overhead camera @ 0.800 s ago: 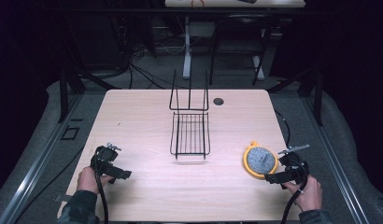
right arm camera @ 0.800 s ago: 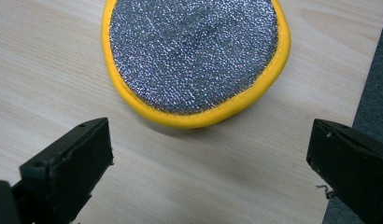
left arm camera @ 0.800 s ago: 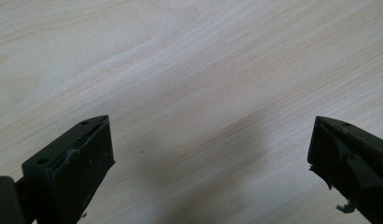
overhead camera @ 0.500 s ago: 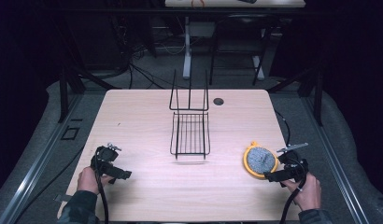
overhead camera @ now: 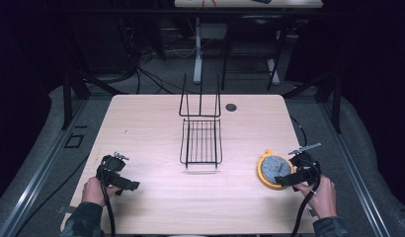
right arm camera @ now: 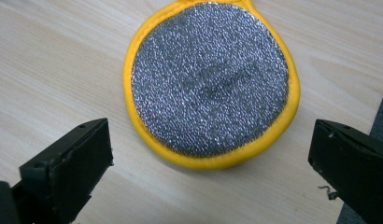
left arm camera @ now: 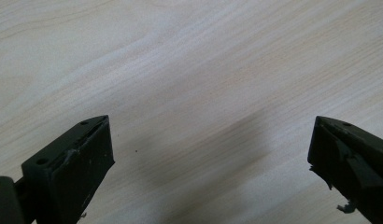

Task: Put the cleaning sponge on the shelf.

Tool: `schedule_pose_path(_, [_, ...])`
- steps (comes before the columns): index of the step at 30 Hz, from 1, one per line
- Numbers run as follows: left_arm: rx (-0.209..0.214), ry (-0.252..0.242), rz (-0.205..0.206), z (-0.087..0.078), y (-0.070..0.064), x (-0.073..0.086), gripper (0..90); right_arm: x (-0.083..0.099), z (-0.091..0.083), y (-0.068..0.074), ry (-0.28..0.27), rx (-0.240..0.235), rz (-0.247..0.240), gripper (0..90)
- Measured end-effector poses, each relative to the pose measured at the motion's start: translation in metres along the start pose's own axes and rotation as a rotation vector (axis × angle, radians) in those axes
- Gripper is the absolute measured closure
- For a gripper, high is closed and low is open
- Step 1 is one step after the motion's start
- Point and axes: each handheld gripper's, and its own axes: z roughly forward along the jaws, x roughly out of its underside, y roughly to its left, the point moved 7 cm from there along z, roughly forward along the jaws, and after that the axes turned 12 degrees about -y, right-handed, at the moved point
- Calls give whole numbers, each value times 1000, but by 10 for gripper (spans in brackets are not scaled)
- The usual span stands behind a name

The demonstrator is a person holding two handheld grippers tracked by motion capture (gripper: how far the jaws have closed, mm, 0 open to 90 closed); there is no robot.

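While you held your two hand-held grippers, left point(overhead camera: 125, 183) and right point(overhead camera: 284, 180), with jaws apart, one yellow-rimmed scrubber point(right arm camera: 210, 84) lay on the surface point(overhead camera: 151, 123) just before the right one, near one wire rack point(overhead camera: 201, 140).

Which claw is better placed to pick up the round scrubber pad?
Right. The right claw is open just short of the yellow-rimmed scrubber pad. The left claw, also open, sits over bare table, across the wire rack.
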Motion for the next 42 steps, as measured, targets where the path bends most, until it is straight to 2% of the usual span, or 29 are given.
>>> schedule_pose_path(3, [-2,2,1,1,0,0,3,-3,4,1,19,-14,-1,0])
schedule_pose_path(7, [-1,1,-3,0,-1,1,3,-8,11,2,34,-13,-24,0])
schedule_pose_path(12, [1,3,4,2,-2,-1,3,-16,17,0,17,1,-43,0])
schedule_pose_path(17, [3,10,1,4,-3,-2,3,-22,26,0,33,-13,-27,0])
schedule_pose_path(22, [3,16,6,4,-2,-1,3,-27,34,-1,31,-15,-38,0])
schedule_pose_path(27, [-2,15,5,4,-2,-1,3,-26,40,-2,62,-9,-46,0])
schedule_pose_path(28, [-2,19,2,4,-2,-1,3,-26,42,-1,65,-20,-49,0])
schedule_pose_path(32, [0,24,5,5,-2,0,3,-22,47,0,107,-30,-27,1])
schedule_pose_path(34, [1,26,9,4,-2,0,3,-17,51,-1,133,-11,-44,46])
schedule_pose_path(37, [1,30,9,5,-1,1,3,-17,52,-1,134,2,-56,94])
schedule_pose_path(39, [-1,32,7,5,-2,1,3,-17,52,-1,130,-6,-37,135])
schedule_pose_path(42, [1,39,14,6,-2,1,3,-16,51,-4,124,-16,-34,194])
